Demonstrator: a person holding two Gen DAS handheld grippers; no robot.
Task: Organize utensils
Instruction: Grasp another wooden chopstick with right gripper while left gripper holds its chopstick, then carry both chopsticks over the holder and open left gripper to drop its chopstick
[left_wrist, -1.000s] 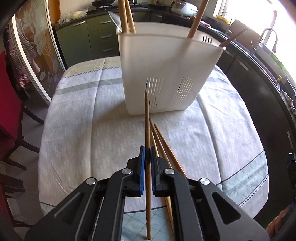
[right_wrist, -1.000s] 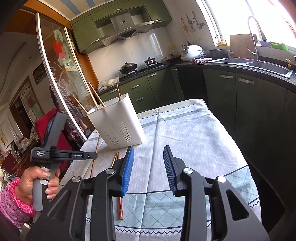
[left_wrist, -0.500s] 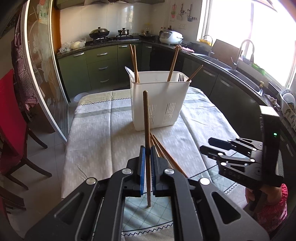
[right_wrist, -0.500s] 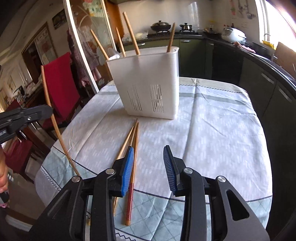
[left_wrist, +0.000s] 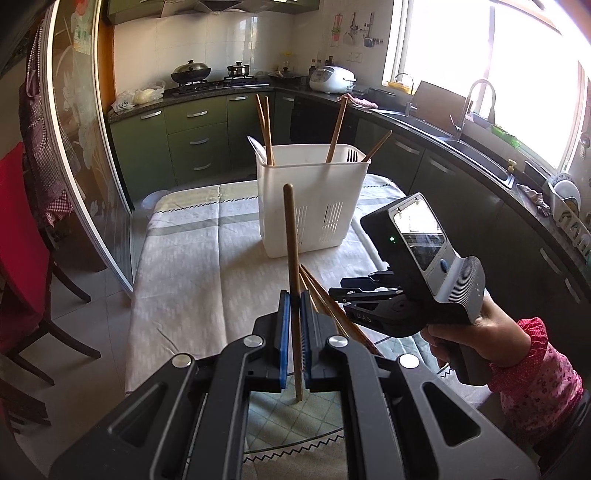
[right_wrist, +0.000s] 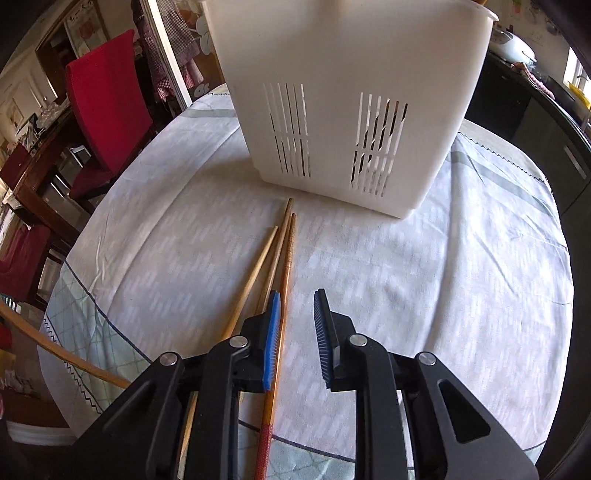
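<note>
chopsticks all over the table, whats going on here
A person is sorting chopsticks into the white utensil caddy. The left claw is shut on one dark chopstick, held off the table. The right claw is closing low over three loose chopsticks on the tablecloth, not yet gripping any.

Bright daylight thru window, blown-out glare; fisheye-warped, dark edges.
</note>
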